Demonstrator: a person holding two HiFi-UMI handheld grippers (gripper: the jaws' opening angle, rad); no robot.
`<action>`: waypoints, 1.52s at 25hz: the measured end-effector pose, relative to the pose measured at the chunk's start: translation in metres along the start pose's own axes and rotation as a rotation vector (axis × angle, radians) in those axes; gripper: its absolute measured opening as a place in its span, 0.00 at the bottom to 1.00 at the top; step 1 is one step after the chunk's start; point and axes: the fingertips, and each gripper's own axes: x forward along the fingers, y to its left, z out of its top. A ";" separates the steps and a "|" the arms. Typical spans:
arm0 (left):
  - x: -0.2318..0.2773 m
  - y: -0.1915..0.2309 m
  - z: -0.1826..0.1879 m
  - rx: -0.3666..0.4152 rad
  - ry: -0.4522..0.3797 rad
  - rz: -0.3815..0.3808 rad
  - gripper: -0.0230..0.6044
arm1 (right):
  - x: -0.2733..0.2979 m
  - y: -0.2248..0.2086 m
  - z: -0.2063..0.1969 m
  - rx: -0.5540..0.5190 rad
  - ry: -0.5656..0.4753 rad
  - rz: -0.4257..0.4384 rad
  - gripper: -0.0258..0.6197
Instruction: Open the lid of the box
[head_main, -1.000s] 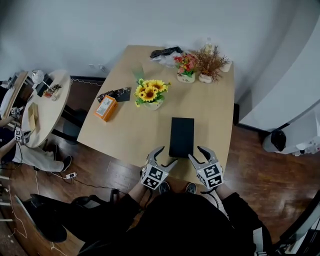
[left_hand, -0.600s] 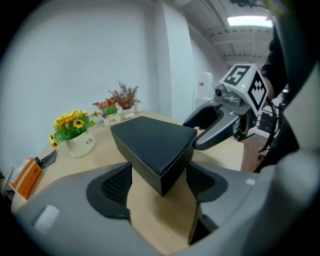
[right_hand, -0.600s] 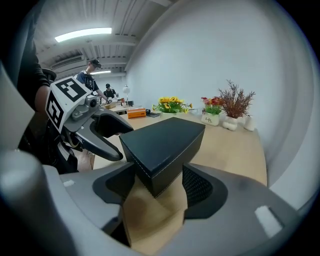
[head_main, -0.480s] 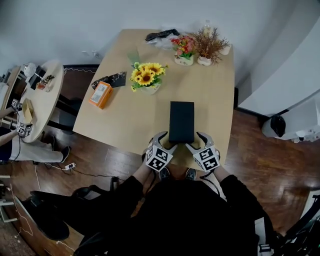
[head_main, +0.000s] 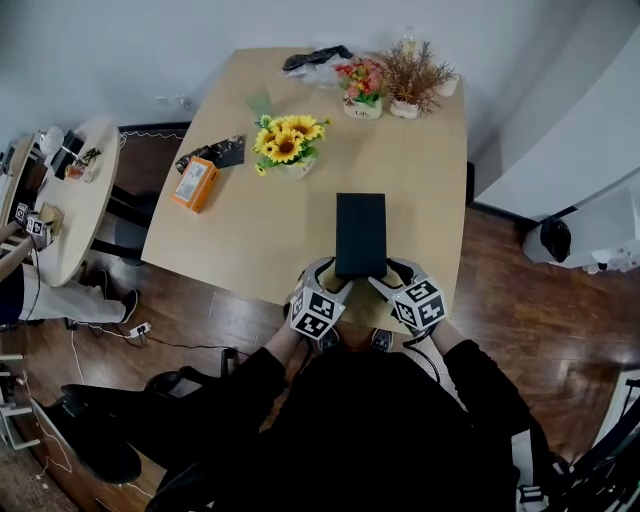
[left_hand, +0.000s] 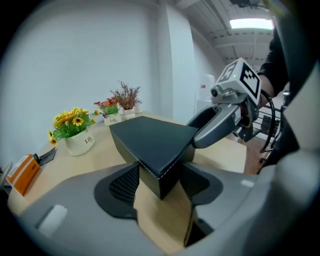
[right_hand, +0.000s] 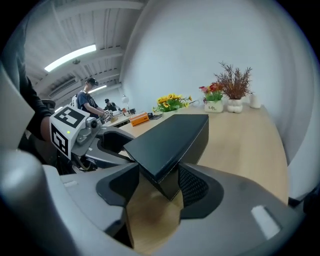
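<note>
A long black box with its lid down lies on the wooden table, its near end at the front edge. My left gripper straddles the near left corner and my right gripper the near right corner. In the left gripper view that corner of the box sits between the closing jaws of the left gripper, and the pads lie against its two faces. The right gripper is closing the same way, pads against the box.
A white pot of sunflowers stands just beyond the box to the left, with an orange packet and a dark flat item further left. Two small flower pots and a black bag sit at the far edge. A round side table is at left.
Both grippers have moved forward from just off the table's front edge onto the box's near corners, and their jaws have narrowed around those corners. The box has not moved.
</note>
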 end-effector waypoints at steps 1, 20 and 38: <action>0.000 0.000 0.000 -0.002 0.001 0.000 0.42 | 0.000 0.000 0.000 0.018 0.001 0.009 0.42; -0.021 -0.011 0.032 0.266 0.014 0.151 0.42 | -0.002 0.002 0.004 0.280 -0.022 0.139 0.48; -0.009 -0.029 0.041 0.471 0.076 0.170 0.10 | -0.008 0.003 0.004 0.245 0.001 0.087 0.49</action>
